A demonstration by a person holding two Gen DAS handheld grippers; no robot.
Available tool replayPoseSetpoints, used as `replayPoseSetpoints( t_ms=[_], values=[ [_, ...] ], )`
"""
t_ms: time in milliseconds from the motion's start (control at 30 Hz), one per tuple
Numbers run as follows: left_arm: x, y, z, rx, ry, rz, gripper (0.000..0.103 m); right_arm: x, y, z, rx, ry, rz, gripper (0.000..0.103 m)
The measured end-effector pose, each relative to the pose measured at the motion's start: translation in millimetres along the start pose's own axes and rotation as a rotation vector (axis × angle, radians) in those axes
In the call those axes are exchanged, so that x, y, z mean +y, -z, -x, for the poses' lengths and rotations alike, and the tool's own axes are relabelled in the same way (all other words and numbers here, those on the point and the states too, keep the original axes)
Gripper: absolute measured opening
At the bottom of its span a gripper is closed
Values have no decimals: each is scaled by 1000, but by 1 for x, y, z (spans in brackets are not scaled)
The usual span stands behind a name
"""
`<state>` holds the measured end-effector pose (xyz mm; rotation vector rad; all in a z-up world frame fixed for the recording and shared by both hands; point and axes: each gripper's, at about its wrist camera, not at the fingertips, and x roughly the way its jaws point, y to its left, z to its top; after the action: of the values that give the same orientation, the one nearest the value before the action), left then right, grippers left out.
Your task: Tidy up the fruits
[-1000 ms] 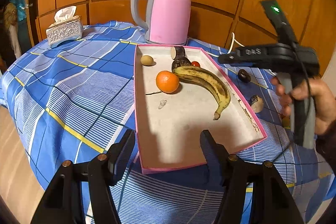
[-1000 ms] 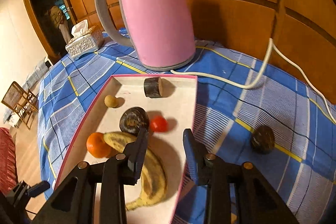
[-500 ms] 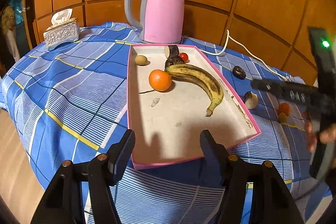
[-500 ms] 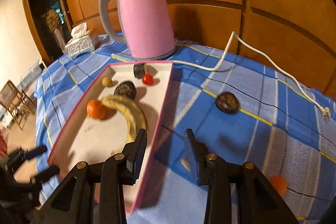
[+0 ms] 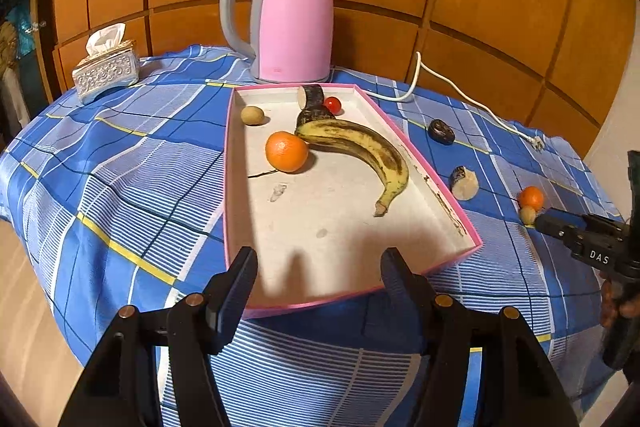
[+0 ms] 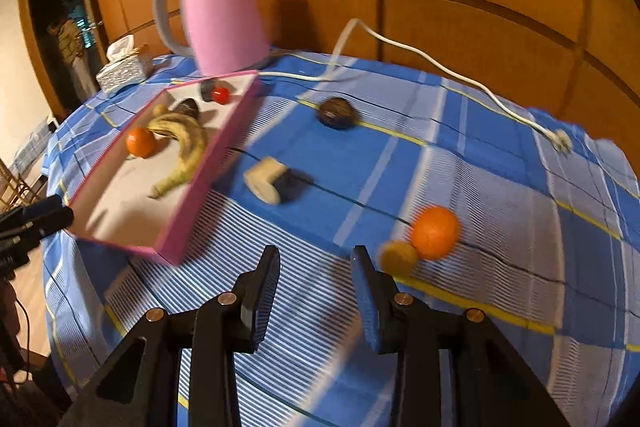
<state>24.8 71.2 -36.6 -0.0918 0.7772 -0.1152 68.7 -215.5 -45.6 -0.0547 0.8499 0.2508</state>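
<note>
A pink-rimmed tray [image 5: 234, 163] on the blue checked desk [image 5: 120, 163] holds six things: one banana [image 5: 360, 147], one orange [image 5: 286, 151], one cherry tomato [image 5: 332, 103], one small tan fruit [image 5: 252, 115], one dark round fruit [image 5: 314, 115] and one dark cut piece [image 5: 311, 94]. Four more lie on the cloth outside it: a dark wrinkled fruit [image 6: 336, 112], a cut pale-faced piece [image 6: 267, 180], a second orange [image 6: 435, 232] and, touching it, a second tan fruit [image 6: 399, 258], possibly a longan, though motion blur softens it. One pink kettle [image 5: 294, 19] and one tissue box [image 5: 106, 71] stand behind.

The left claw [image 5: 316, 275] tilts down over the tray's near edge, jaws apart and empty. The right claw [image 6: 316, 275] also slants down, jaws narrowly parted with nothing between them; the tan fruit sits just beside its right finger, the orange just beyond.
</note>
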Motion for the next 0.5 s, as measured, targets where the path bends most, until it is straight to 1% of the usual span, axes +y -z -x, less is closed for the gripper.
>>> replayPoseSetpoints(
  t_ms=[433, 500],
  values=[
    [-8, 4, -3, 16, 24, -20, 65, -78, 34, 16, 0, 197, -70, 37],
    [-10, 5, -3, 16, 39, -25, 65, -90, 39, 17, 5, 207, -84, 37]
  ],
)
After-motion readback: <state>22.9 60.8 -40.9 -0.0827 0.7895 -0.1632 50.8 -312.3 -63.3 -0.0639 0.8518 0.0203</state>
